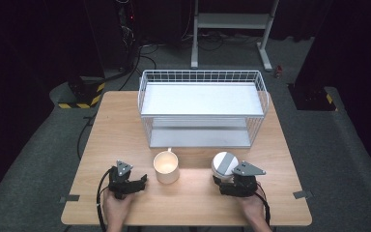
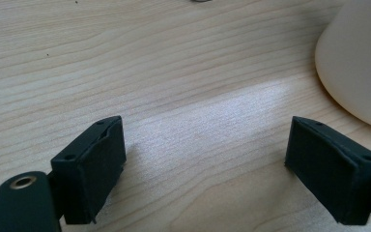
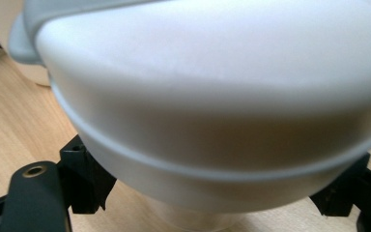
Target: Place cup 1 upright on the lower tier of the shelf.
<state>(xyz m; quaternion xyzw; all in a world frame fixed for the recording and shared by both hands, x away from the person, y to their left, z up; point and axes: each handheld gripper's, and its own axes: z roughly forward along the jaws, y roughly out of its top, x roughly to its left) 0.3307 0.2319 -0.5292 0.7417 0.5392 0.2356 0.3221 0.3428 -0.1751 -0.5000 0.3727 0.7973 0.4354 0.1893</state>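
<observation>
A white tub with a grey lid (image 1: 224, 163) stands on the wooden table (image 1: 121, 125) at the front right. My right gripper (image 1: 225, 180) reaches it from the near side. In the right gripper view the tub (image 3: 212, 96) fills the space between the two black jaws, which press against its lower sides, so the right gripper (image 3: 212, 189) is shut on it. A cream mug (image 1: 166, 166) stands upright to the tub's left. My left gripper (image 1: 142, 182) rests just left of the mug, open with bare wood between its jaws (image 2: 205, 164). The mug's side (image 2: 362, 63) rises beyond its right jaw.
A white wire rack (image 1: 203, 72) with two shelves stands at the back of the table, both shelves bare. Bare wood lies to the left of the rack and along the front edge. A metal stand (image 1: 232, 21) and cables sit on the floor beyond.
</observation>
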